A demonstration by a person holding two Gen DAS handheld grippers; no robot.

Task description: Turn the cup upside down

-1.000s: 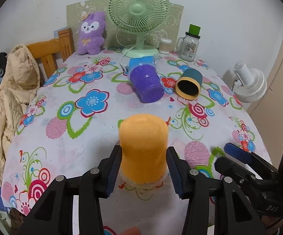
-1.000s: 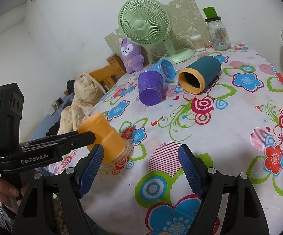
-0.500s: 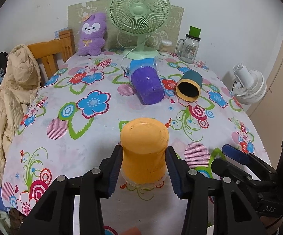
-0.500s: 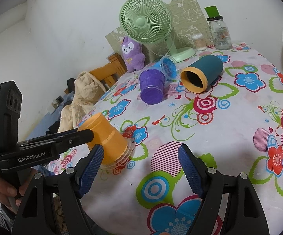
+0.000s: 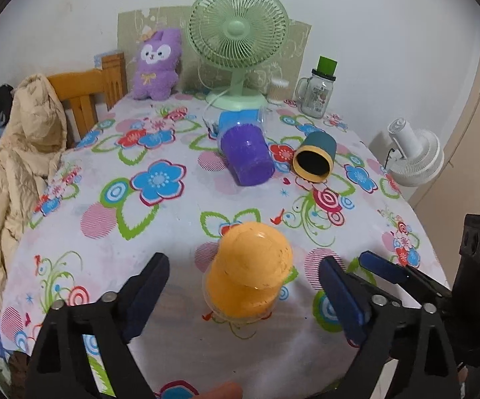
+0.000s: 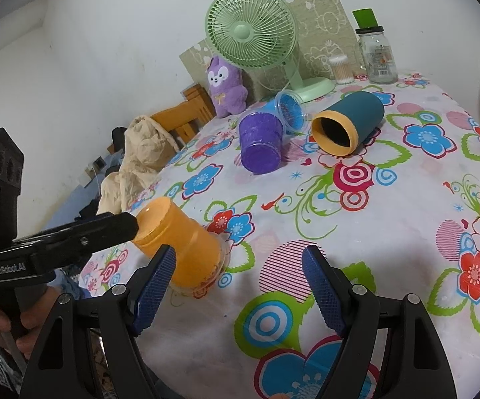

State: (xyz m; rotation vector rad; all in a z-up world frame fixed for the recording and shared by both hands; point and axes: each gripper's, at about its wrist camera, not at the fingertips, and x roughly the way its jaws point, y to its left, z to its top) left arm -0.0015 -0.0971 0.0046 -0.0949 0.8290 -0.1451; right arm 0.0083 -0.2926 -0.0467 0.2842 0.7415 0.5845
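An orange cup (image 5: pixel 248 274) stands upside down, rim on the flowered tablecloth (image 5: pixel 173 219), near the front edge. My left gripper (image 5: pixel 243 294) is open, its jaws wide apart on either side of the cup and clear of it. The cup also shows in the right wrist view (image 6: pixel 181 242), left of my right gripper (image 6: pixel 238 286), which is open and empty above the cloth. A purple cup (image 5: pixel 248 154), a blue cup (image 5: pixel 240 119) and a teal cup with a yellow rim (image 5: pixel 314 159) lie on their sides further back.
A green desk fan (image 5: pixel 238 45), a purple plush toy (image 5: pixel 157 65), a glass jar with a green lid (image 5: pixel 318 91) and a small cotton-swab pot (image 5: pixel 278 90) stand at the table's far edge. A wooden chair with a beige jacket (image 5: pixel 17 153) is at the left. A white fan (image 5: pixel 413 156) stands off the right side.
My left gripper has opened wide and let go of the orange cup, which now stands alone on its rim. The left gripper has also risen and pulled back a little. The right gripper has barely moved.
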